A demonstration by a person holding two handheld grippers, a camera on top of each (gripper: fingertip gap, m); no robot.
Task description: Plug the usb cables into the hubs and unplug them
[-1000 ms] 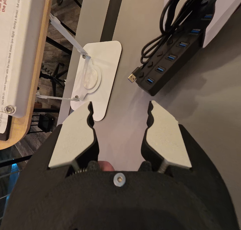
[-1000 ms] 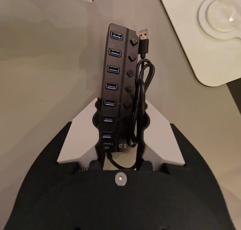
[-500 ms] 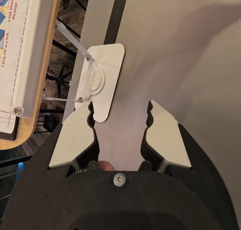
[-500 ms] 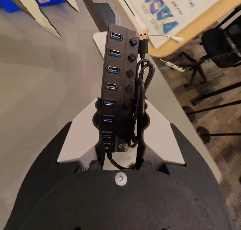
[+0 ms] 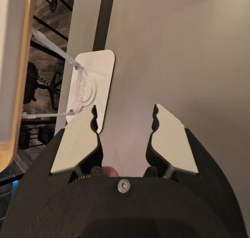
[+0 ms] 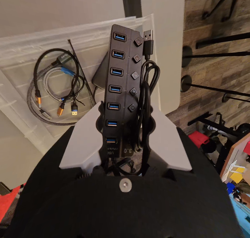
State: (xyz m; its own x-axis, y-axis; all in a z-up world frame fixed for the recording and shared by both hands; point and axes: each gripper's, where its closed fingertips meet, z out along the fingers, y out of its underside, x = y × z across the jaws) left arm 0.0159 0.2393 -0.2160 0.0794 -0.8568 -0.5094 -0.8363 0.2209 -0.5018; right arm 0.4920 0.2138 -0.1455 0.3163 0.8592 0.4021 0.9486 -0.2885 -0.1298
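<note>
My right gripper [image 6: 126, 107] is shut on a black USB hub [image 6: 121, 74] with several blue ports and round buttons, held in the air together with its own coiled black cable [image 6: 146, 85], whose plug [image 6: 148, 37] points up beside the hub. Below it a clear plastic bin [image 6: 20, 51] holds several braided USB cables [image 6: 54, 82] and a grey hub [image 6: 100, 72], partly hidden behind the black one. My left gripper [image 5: 125, 108] is open and empty over the bare grey table [image 5: 182, 55].
A white stand base plate [image 5: 100, 74] with thin white struts lies at the table's left edge, just under my left finger. A wooden board [image 5: 17, 82] is at the far left. Off the table's right edge are floor, stand legs [image 6: 216, 55] and coloured clutter. One gripper's finger ends stand about 50 centimeters off the other's.
My right gripper has lifted the black hub off the table and swung it right, over the clear bin. The hub has left the left wrist view. My left gripper stays open and has barely shifted.
</note>
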